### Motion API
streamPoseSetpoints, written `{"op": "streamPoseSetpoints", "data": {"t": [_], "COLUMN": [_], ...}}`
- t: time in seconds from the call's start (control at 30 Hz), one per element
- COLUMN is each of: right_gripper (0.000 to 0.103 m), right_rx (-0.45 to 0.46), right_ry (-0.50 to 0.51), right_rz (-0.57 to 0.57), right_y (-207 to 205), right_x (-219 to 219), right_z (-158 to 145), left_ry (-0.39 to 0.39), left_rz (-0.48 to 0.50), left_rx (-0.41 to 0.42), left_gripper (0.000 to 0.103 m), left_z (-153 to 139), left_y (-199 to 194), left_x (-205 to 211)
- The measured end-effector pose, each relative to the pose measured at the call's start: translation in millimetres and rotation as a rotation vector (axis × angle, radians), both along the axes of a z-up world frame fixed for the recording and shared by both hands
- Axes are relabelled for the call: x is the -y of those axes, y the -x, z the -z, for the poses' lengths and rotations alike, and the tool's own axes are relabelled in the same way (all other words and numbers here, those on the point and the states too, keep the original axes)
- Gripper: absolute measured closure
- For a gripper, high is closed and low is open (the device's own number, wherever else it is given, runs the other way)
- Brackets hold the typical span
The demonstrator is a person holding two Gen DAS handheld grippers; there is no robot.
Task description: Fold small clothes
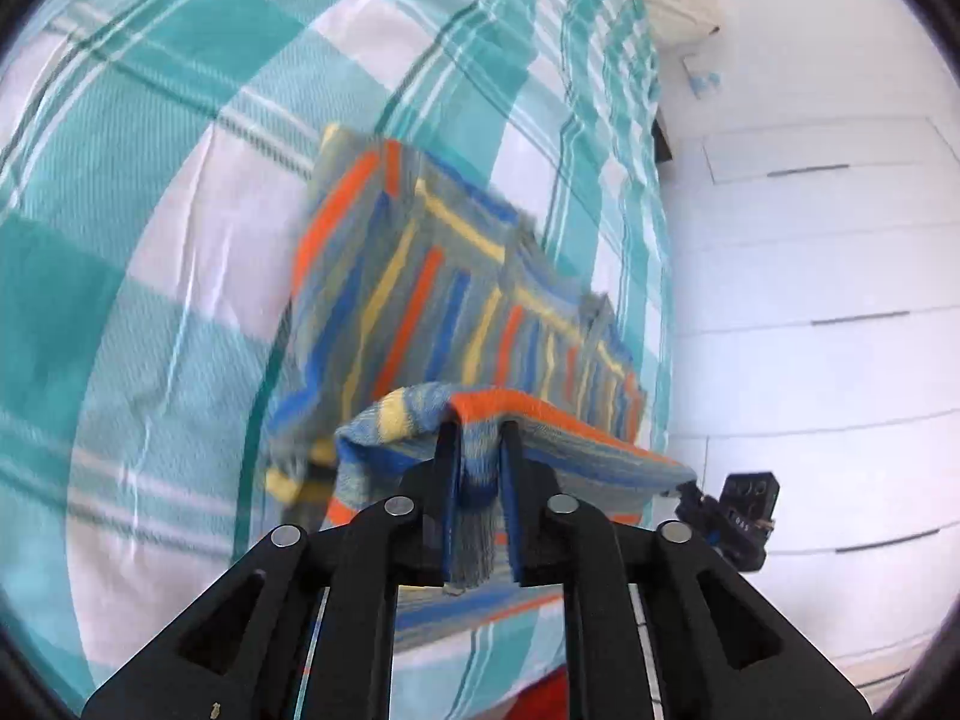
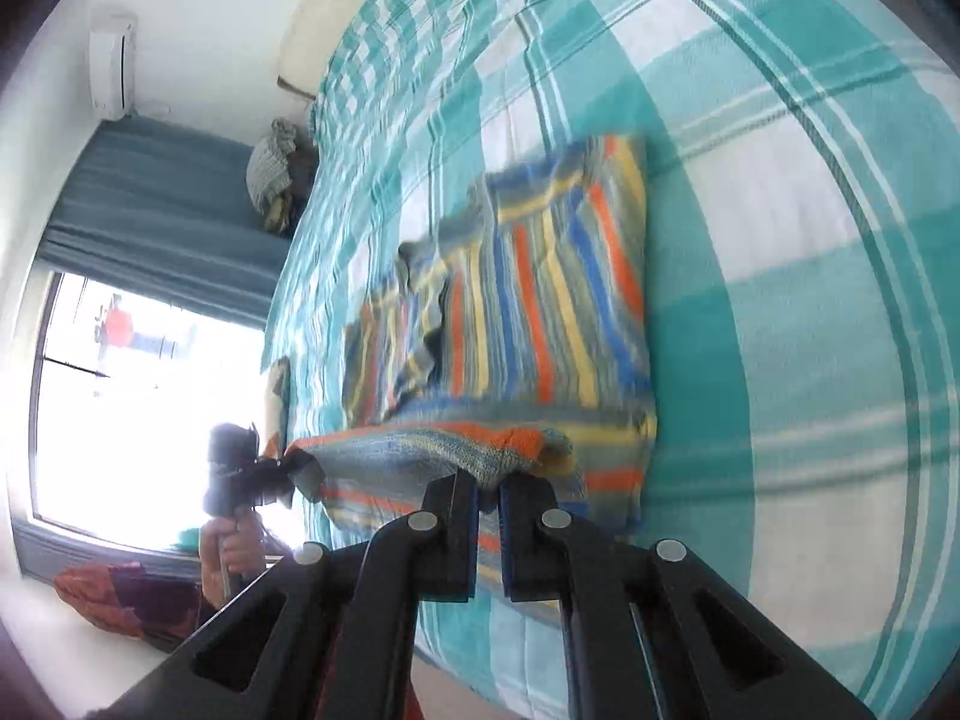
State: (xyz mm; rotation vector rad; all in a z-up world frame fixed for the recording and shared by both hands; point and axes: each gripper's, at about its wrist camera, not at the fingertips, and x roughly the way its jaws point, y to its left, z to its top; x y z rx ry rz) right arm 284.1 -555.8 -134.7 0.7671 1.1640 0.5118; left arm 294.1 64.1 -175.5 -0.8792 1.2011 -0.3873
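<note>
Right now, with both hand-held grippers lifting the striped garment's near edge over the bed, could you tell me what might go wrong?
1. The right hand-held gripper pinches only a thin bit of the striped garment; it may slip free.
2. The left hand-held gripper holds a bunched wad, so the fold could crease unevenly.
3. The part lying on the checked bedspread is already rumpled, so the fold may trap wrinkles.

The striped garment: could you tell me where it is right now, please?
The striped garment lies on the teal checked bedspread, its near edge lifted and pinched by the left gripper and right gripper.
</note>
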Motion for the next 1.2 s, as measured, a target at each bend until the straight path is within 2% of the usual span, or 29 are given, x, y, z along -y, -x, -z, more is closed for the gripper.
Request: {"op": "streamPoseSetpoints", "data": {"t": [0.03,0.07,0.1,0.13,0.17,0.2,0.27,0.3,0.33,0.4,0.53,0.57,0.6,0.63,0.7,0.77,0.83,0.9,0.93,0.97,1.0,1.07,1.1,1.13,1.2], "right_gripper": [0.092,0.075,0.061,0.049,0.049,0.049,0.049,0.049,0.049,0.049,0.049,0.049,0.049,0.049,0.049,0.049,0.049,0.054,0.066,0.071,0.071,0.069,0.069,0.069,0.069], "right_rx": [0.04,0.061,0.044,0.013,0.003,0.022,0.091,0.126,0.148,0.171,0.198,0.215,0.236,0.255,0.291,0.338,0.39,0.369,0.342,0.3,0.241,0.121,0.086,0.082,0.123], "right_ry": [0.003,0.04,0.097,0.13,0.117,0.092,0.123,0.158,0.192,0.208,0.233,0.261,0.305,0.346,0.4,0.475,0.597,0.676,0.725,0.793,0.82,0.729,0.656,0.607,0.58], "right_rz": [0.023,0.066,0.144,0.221,0.264,0.273,0.233,0.193,0.152,0.082,0.009,-0.005,-0.025,-0.05,-0.096,-0.15,-0.209,-0.269,-0.253,-0.181,-0.066,0.239,0.355,0.398,0.339], "right_y": [-28.9,-53.2,-68.5,-75.8,-76.2,-75.1,-68.9,-60.6,-53.1,-41.2,-21.7,-21.3,-17.9,-14.5,-18.0,-22.0,-33.2,-50.7,-61.8,-72.9,-82.0,-81.1,-69.9,-58.5,-35.7], "right_x": [-1.1,-1.2,2.5,12.2,18.0,22.6,22.2,11.0,4.2,-14.0,-53.8,-58.1,-70.5,-80.4,-93.1,-113.5,-136.3,-152.6,-152.5,-142.8,-123.3,-65.7,-41.2,-26.4,-19.0], "right_z": [4.1,8.8,17.3,24.1,26.8,25.8,13.6,5.8,0.2,-5.1,-3.3,-5.5,-7.0,-7.1,-10.3,-12.0,-10.5,7.0,17.5,26.6,32.2,32.1,27.6,23.1,13.1], "left_ry": [-0.012,-0.029,-0.037,-0.033,-0.049,-0.106,-0.25,-0.286,-0.299,-0.312,-0.297,-0.313,-0.342,-0.369,-0.45,-0.527,-0.511,-0.514,-0.505,-0.48,-0.467,-0.465,-0.46,-0.444,-0.39], "left_rz": [-0.074,-0.152,-0.194,-0.191,-0.159,-0.116,-0.027,0.025,0.064,0.082,0.085,0.108,0.142,0.182,0.228,0.208,0.183,0.146,0.116,0.089,0.074,0.063,0.068,0.079,0.127], "left_rx": [-0.012,-0.054,-0.093,-0.1,-0.068,-0.023,0.058,0.09,0.115,0.146,0.176,0.172,0.177,0.187,0.194,0.179,0.145,0.107,0.086,0.076,0.074,0.102,0.131,0.167,0.229], "left_gripper": [0.032,0.028,0.029,0.03,0.031,0.031,0.031,0.031,0.031,0.03,0.031,0.033,0.04,0.043,0.043,0.043,0.047,0.094,0.095,0.095,0.092,0.085,0.073,0.061,0.052], "left_z": [7.1,14.6,18.7,23.1,20.8,12.8,0.0,-3.4,-5.5,-3.8,1.4,2.6,2.0,1.4,0.2,3.2,11.9,18.5,19.4,18.8,16.2,3.2,-4.4,-12.5,-22.1], "left_y": [-19.0,-27.0,-28.7,-29.7,-28.1,-22.5,-6.5,0.6,4.5,3.5,-30.0,-35.9,-39.8,-42.2,-46.1,-51.7,-58.8,-59.9,-57.6,-54.0,-49.2,-32.4,-21.8,-8.8,16.6], "left_x": [-10.9,-21.2,-24.6,-30.4,-32.8,-33.4,-22.3,-16.6,-18.7,-20.3,-5.2,2.5,13.4,24.9,43.2,49.9,49.4,43.6,36.6,28.0,19.3,1.3,-5.6,-11.1,-15.0]}}
